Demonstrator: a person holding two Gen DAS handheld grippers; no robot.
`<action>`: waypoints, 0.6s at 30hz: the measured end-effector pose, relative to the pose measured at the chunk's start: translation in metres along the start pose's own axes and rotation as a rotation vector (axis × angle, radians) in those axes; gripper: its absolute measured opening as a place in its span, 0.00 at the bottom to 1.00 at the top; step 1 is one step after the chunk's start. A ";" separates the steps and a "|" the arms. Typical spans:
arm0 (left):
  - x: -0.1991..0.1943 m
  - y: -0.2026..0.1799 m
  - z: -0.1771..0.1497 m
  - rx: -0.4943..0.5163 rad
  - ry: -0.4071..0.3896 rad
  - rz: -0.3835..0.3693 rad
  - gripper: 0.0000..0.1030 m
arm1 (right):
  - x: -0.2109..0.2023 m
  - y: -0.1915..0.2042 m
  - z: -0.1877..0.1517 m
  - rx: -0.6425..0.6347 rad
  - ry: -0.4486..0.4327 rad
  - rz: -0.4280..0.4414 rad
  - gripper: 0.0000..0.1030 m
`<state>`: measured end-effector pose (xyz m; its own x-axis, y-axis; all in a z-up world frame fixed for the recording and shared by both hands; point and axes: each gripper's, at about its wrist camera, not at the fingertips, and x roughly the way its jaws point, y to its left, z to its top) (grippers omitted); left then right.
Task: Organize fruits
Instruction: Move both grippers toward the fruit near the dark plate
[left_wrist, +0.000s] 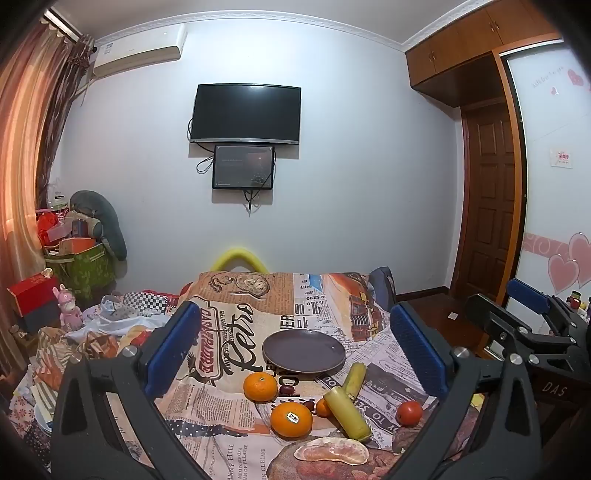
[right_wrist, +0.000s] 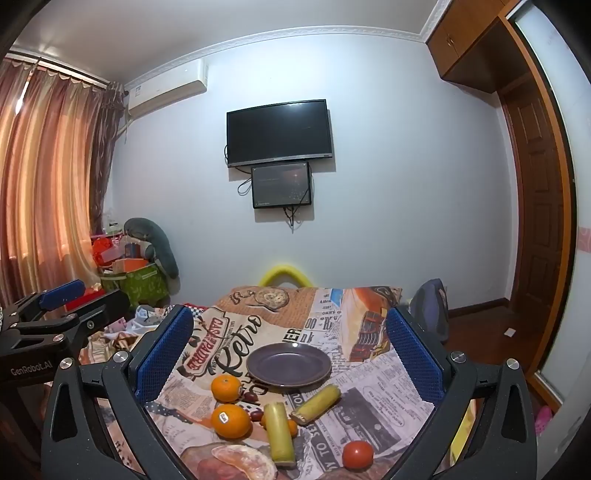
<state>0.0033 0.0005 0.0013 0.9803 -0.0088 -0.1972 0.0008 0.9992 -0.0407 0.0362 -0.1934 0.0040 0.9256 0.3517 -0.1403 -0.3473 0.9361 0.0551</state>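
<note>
Jaws spread wide and empty on both the left gripper (left_wrist: 291, 343) and the right gripper (right_wrist: 290, 345), poised above a tabletop (left_wrist: 236, 435) draped in newsprint-pattern cloth. Nearest lies a peeled citrus piece (left_wrist: 331, 451), soft and probably easily crushed. Beyond it sit a stickered orange (left_wrist: 291, 420), two yellow-green stalk pieces (left_wrist: 347, 412), a tomato (left_wrist: 409, 413) and a second orange (left_wrist: 260, 386); the firm, round oranges look best gripped across the middle. Farther back waits an empty dark plate (left_wrist: 303, 350).
</note>
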 end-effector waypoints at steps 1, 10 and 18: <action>0.000 0.000 0.000 0.001 0.001 -0.001 1.00 | 0.000 0.000 0.000 0.001 0.002 -0.001 1.00; 0.005 0.000 -0.004 0.014 0.014 -0.010 1.00 | 0.005 -0.002 0.001 0.005 0.024 0.001 1.00; 0.028 0.012 -0.013 -0.020 0.081 -0.014 0.98 | 0.020 -0.024 -0.016 0.050 0.144 -0.018 1.00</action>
<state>0.0284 0.0118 -0.0178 0.9611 -0.0267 -0.2750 0.0095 0.9979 -0.0638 0.0604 -0.2089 -0.0157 0.8990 0.3351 -0.2820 -0.3199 0.9422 0.0997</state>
